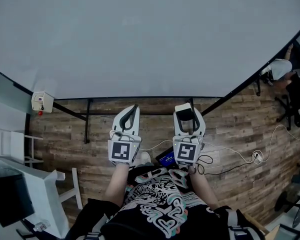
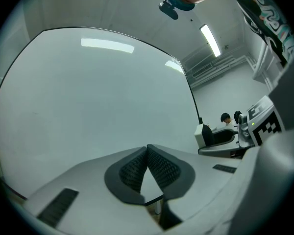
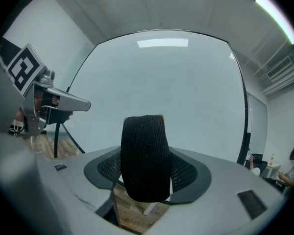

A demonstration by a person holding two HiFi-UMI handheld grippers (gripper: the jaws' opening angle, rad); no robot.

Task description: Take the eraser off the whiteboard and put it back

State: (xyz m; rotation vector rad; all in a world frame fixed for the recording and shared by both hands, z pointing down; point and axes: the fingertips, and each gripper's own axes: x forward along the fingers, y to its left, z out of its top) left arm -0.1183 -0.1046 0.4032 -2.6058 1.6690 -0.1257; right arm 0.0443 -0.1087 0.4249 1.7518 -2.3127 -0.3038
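The big whiteboard (image 1: 150, 39) fills the upper head view, and both grippers point level at it, just short of its lower edge. My right gripper (image 1: 186, 119) is shut on the eraser (image 1: 184, 110). In the right gripper view the eraser's black felt face (image 3: 144, 155) stands upright between the jaws, in front of the whiteboard (image 3: 186, 92). My left gripper (image 1: 132, 115) is beside it on the left, shut with nothing in it. In its own view the left gripper (image 2: 147, 150) has its pads touching before the bare whiteboard (image 2: 88, 97).
The board's black stand legs (image 1: 87, 119) rest on a wooden floor. A small white box (image 1: 42, 102) is mounted at the left, with white furniture (image 1: 20, 184) below it. Cables (image 1: 240, 159) trail across the floor at the right. A person (image 1: 285, 74) sits at the far right.
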